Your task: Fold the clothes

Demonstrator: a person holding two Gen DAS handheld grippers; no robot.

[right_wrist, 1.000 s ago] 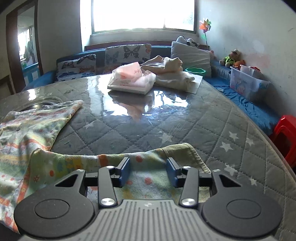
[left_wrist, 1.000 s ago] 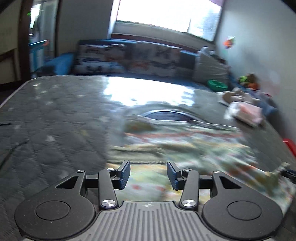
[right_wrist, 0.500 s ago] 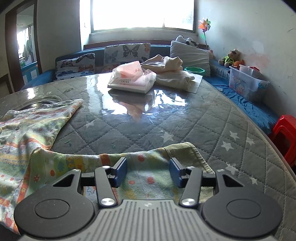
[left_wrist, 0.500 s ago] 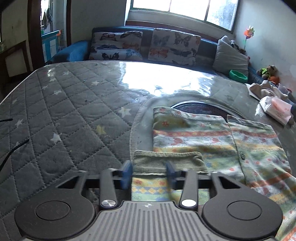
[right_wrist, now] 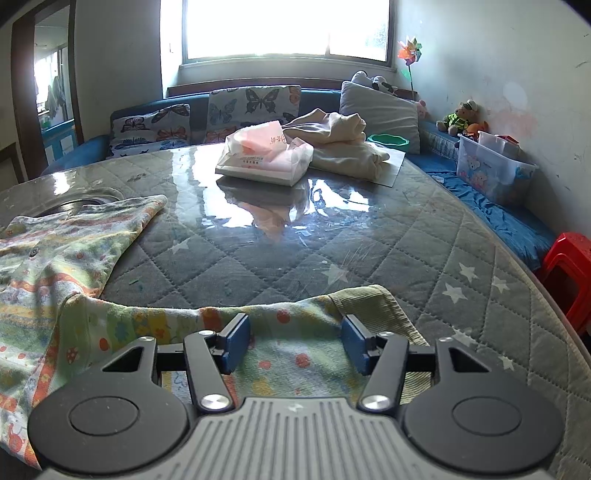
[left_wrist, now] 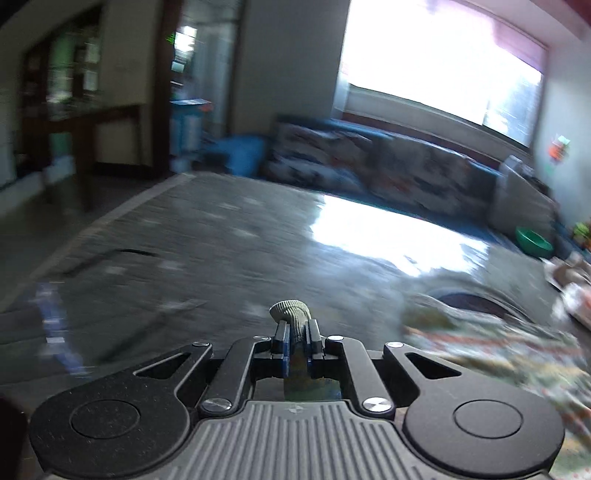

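Now the left gripper [left_wrist: 295, 334] is pinching a ribbed olive-green sleeve cuff [left_wrist: 291, 311] between its blue pads, jaws having just closed down until almost no gap is left; the cuff is bulging out above the fingertips. The right gripper [right_wrist: 294, 344] is standing about half open, its jaws having just been widening, and it is hovering over the other sleeve of the patterned pastel baby garment [right_wrist: 55, 258] — whether its blue pads [right_wrist: 236, 345] are touching the cloth I cannot tell, but they are not pressing on it.

One such garment is lying spread on the table, its body to the left in the right wrist view, its ribbed cuff [right_wrist: 369, 302] just beyond the right fingertips. Further back are sitting one plastic-wrapped pink tissue pack [right_wrist: 264, 157] and, just beside it, one heap of cream cloth [right_wrist: 343, 144].

All of it is resting on a grey quilted star-print table cover under a glossy clear sheet [right_wrist: 332, 236] that is reflecting the bright window [right_wrist: 288, 27]. Behind the table a blue sofa is carrying two butterfly-print cushions [right_wrist: 255, 107] and one grey pillow [right_wrist: 380, 110] — a clear storage box [right_wrist: 491, 170] and one red plastic stool [right_wrist: 569, 266] are standing to the right. The left wrist view is blurring heavily.
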